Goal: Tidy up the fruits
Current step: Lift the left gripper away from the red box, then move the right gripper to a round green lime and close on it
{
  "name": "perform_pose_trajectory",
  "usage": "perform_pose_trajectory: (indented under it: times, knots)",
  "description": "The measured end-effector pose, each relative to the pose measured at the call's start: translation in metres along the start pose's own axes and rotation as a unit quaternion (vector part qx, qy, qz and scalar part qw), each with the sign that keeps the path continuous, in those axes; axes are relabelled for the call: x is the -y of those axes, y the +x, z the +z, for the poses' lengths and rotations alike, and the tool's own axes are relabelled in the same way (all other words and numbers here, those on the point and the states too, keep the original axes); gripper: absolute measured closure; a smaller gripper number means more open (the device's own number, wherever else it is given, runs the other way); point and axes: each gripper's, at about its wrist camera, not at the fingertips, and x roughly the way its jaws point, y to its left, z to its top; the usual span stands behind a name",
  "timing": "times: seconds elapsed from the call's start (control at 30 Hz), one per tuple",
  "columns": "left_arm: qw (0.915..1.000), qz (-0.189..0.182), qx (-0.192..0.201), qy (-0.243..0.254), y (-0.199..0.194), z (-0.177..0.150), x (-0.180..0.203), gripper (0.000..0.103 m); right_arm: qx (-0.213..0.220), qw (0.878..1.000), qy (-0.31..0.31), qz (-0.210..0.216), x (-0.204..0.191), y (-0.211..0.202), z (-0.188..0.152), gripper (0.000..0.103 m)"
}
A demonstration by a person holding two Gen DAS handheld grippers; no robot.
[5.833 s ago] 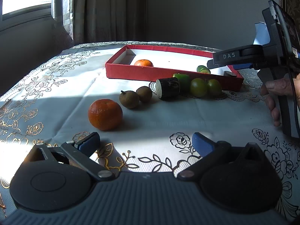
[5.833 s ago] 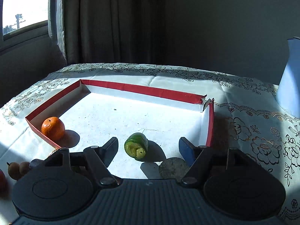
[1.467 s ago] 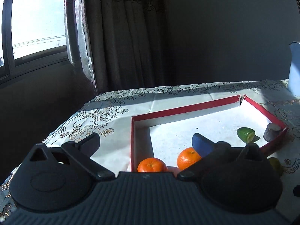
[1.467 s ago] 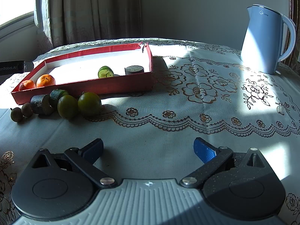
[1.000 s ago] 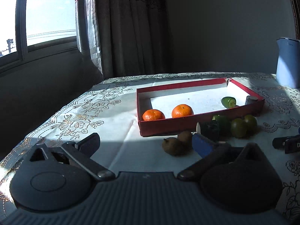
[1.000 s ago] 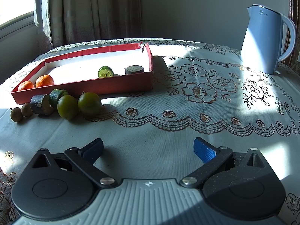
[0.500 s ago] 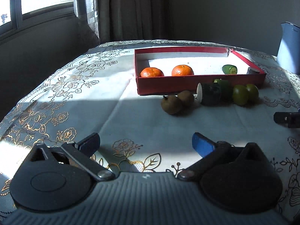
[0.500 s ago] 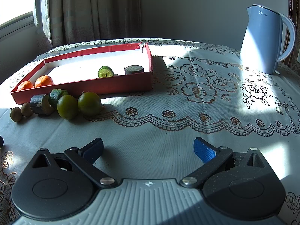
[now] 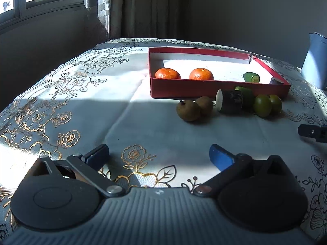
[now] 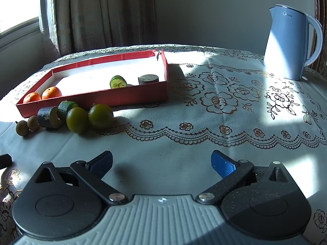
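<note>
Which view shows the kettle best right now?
The right wrist view: the whole blue kettle stands sunlit on the tablecloth, handle and spout clear. The left wrist view catches only a cropped, shadowed sliver at its right edge.

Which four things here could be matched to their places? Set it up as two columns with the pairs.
Things:
1. oranges
2. kettle
3. two green round fruits
4. left gripper

Places:
A. outside the red tray, on the cloth
B. open above the tablecloth
C. inside the tray at one end
D. far corner, away from the tray

Pairs: 1-C, 2-D, 3-A, 4-B
</note>
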Motion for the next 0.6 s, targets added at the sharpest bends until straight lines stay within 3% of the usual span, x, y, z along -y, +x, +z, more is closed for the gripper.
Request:
perform_pose_trajectory:
  times: [0.6]
  knots:
    - [1.0, 0.0, 0.0, -0.001, -0.001, 0.0, 0.0, 0.0, 0.038, 0.999, -0.015, 0.033, -0.018, -0.012, 0.011, 0.0]
